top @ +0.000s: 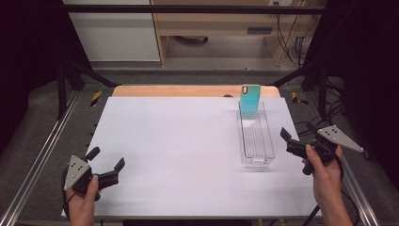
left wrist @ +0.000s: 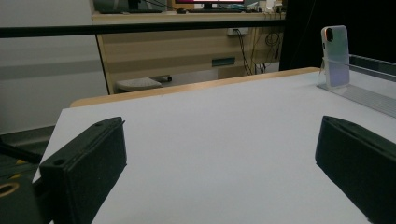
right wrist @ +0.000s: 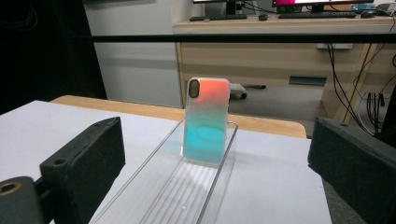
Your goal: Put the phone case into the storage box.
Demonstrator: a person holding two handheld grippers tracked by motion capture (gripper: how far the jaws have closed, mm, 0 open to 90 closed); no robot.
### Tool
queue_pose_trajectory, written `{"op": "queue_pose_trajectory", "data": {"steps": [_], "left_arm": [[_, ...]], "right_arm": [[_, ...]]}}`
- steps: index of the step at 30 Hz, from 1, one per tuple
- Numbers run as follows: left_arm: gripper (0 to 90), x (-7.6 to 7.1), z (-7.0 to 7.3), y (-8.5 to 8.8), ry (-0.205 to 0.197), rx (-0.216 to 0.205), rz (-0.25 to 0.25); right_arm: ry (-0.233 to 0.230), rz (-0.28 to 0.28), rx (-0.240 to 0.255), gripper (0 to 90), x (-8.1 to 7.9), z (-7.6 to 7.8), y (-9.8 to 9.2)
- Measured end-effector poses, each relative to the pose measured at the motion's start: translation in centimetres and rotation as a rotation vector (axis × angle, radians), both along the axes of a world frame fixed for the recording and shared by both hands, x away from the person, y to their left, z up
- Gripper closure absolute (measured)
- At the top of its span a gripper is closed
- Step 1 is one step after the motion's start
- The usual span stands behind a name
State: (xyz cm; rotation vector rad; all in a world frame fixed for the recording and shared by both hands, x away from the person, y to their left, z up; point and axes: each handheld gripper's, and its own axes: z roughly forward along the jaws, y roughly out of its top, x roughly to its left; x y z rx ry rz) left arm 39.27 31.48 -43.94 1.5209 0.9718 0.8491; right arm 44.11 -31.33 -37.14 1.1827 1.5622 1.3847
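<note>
Left gripper (top: 106,161): jaws wide apart, holding nothing, over the near left corner of the table (top: 179,141), well apart from the tray (top: 256,136). Tray: clear plastic, long, on the table's right side. Phone case (top: 249,101): iridescent teal-to-orange, standing upright against the tray's far end, inside it. Right gripper (top: 297,136): jaws wide apart, empty, just right of the tray's near end.
</note>
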Motion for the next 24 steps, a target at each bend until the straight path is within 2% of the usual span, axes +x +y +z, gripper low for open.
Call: {"op": "queue_pose_trajectory", "data": {"steps": [20,24], "left_arm": [[1.7,-0.2,-0.3,-0.1,0.0,0.008,0.0],[1.7,-0.1,-0.5,-0.4,0.008,0.041,-0.021]], "right_arm": [[0.0,0.0,-0.039,4.2,-1.7,-2.7,-0.3],[0.006,0.007,-0.046,4.1,-2.0,-3.3,-0.2]]}}
